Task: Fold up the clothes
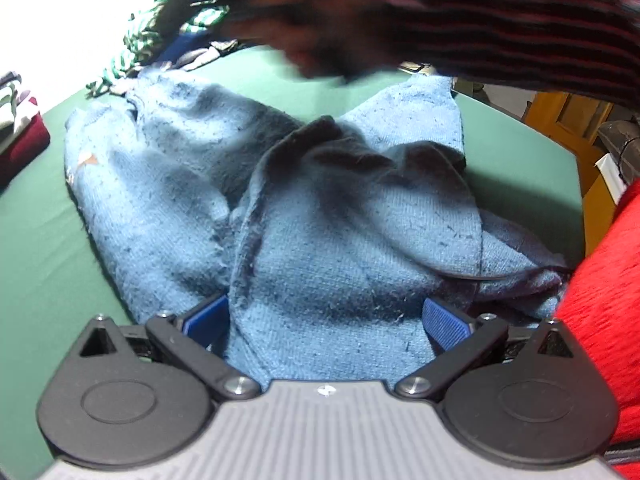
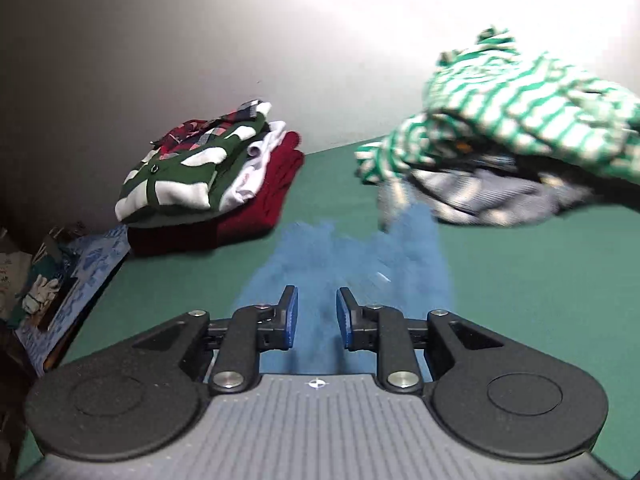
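Observation:
A light blue knit garment (image 1: 328,216) lies crumpled on the green table (image 1: 36,236). My left gripper (image 1: 326,318) is wide open with a bunched fold of the garment lying between its blue pads (image 1: 444,322). In the right wrist view the same blue garment (image 2: 348,252) lies blurred on the table below my right gripper (image 2: 317,316), which is open with a narrow gap, holds nothing and hovers above the cloth. The person's arm in a dark striped sleeve (image 1: 500,16) crosses above the garment in the left wrist view.
A folded stack of clothes (image 2: 208,176) in green, white and dark red sits at the table's far left by the wall. A loose pile with a green-and-white striped garment (image 2: 520,112) lies at the far right. A red knit cloth (image 1: 608,288) is at the right edge.

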The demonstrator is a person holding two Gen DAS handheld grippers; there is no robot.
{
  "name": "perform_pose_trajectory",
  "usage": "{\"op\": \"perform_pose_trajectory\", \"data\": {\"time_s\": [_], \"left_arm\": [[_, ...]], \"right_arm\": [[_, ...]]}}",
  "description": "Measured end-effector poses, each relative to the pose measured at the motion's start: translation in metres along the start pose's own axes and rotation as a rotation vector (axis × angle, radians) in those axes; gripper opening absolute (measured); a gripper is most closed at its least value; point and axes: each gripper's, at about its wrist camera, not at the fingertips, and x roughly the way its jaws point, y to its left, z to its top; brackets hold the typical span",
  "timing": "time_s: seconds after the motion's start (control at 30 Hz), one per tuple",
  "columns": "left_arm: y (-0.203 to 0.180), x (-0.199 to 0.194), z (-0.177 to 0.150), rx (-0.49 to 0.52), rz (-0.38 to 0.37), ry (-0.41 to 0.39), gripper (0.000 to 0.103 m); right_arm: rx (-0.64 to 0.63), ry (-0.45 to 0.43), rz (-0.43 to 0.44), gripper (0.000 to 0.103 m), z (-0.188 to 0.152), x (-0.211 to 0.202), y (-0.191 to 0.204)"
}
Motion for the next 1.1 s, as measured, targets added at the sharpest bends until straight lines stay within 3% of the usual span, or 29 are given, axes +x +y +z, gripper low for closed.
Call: {"op": "perform_pose_trajectory", "data": {"time_s": [0.1,0.2,0.23,0.73,0.87,1.0,1.1], "left_arm": [[-0.003,-0.001,-0.002,0.021,0.014,-0.009,0.102],[-0.002,-0.002,-0.002,0.023,0.015,-0.01,0.102],[-0.001,-0.002,-0.002,0.024,0.015,-0.01,0.102],[-0.006,0.0,0.005,0.016,0.047,0.036,0.102],[-0.009,0.0,0.007,0.007,0.069,0.049,0.102],[-0.013,-0.003,0.01,-0.001,0.08,0.074,0.102],[-0.017,-0.011,0.013,-0.013,0.076,0.085,0.102]], "right_arm": [[0.0,0.009,-0.142,0.025,-0.031,-0.061,-0.028],[0.088,-0.005,-0.284,0.036,-0.057,-0.12,-0.065],[0.118,-0.013,-0.296,0.04,-0.063,-0.126,-0.071],[0.553,-0.145,-0.409,0.046,-0.142,-0.186,-0.15],[0.531,-0.172,-0.385,0.046,-0.137,-0.174,-0.151],[0.44,-0.129,-0.362,0.044,-0.129,-0.165,-0.145],[0.384,-0.082,-0.348,0.023,-0.129,-0.165,-0.141]]}}
